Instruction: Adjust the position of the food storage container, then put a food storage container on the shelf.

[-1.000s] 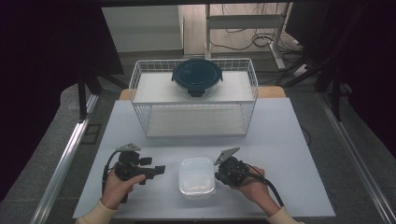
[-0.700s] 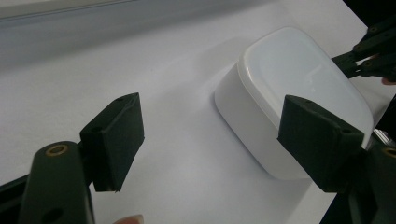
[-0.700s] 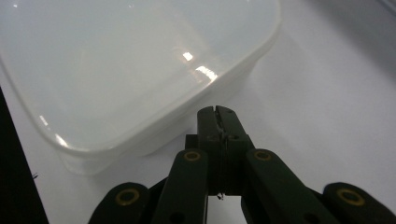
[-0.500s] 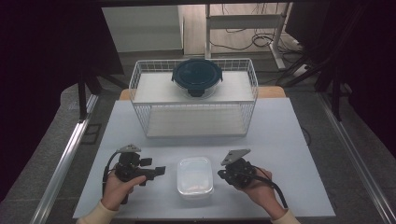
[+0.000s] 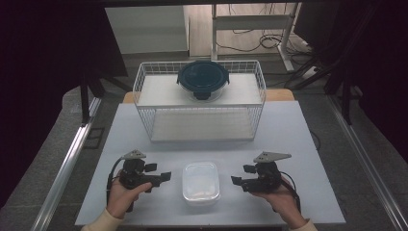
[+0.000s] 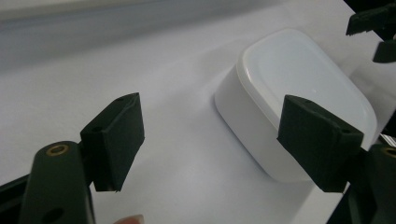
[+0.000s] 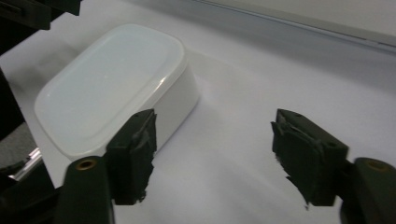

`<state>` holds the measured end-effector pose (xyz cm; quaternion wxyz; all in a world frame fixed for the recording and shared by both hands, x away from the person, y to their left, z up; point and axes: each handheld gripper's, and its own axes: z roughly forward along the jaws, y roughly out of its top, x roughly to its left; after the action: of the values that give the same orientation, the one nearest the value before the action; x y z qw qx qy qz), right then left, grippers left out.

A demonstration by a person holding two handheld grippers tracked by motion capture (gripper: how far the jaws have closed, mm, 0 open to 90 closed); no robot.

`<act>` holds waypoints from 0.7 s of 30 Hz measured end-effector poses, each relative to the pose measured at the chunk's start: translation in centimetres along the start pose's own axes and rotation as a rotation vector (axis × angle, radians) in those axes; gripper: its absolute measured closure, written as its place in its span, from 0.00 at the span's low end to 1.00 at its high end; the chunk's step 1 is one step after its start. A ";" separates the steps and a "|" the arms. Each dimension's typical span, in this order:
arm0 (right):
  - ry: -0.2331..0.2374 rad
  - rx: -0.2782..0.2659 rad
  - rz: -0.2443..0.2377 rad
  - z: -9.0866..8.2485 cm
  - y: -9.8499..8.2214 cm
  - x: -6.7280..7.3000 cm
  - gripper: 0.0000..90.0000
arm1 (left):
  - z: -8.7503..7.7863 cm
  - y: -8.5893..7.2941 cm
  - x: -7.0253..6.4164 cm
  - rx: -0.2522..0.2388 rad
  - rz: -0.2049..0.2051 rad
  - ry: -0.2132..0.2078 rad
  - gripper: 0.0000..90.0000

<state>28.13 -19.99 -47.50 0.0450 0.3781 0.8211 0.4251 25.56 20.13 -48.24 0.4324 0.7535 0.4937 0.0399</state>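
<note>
Both black grippers are held by hands on the white table (image 5: 298, 134), 1 on each side of the small white plastic box with a lid (image 5: 201, 183). Left gripper (image 5: 166, 176) jaws are held apart. Right gripper (image 5: 235, 180) jaws have just been opened, with nothing between them.

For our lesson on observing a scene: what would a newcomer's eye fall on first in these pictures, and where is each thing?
First, the white lidded container near the front edge of the white table, lying between the left claw and the right claw. Both claws stand open and apart from it, the right one's jaws having just been opening with nothing between them. Behind, a round dark-lidded container sits on top of the white wire basket.
</note>
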 end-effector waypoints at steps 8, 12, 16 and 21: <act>0.053 -0.044 0.069 -0.5 0.2 0.0 0.26 | -0.2 0.1 -0.7 -0.023 -0.004 -0.006 0.26; 0.063 -0.042 0.096 -0.4 0.2 0.1 0.25 | -0.2 0.2 -1.0 -0.027 -0.003 -0.010 0.27; 0.069 -0.038 0.104 -0.1 0.1 0.4 0.26 | 0.0 0.3 -1.4 -0.027 -0.005 -0.026 0.27; 0.077 -0.021 0.089 0.4 0.0 1.0 0.29 | 0.4 0.3 -1.4 -0.010 -0.048 -0.042 0.27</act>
<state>27.61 -19.03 -47.49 -0.0015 0.3972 0.8002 0.4494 25.31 18.75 -47.80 0.4472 0.7399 0.5023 0.0161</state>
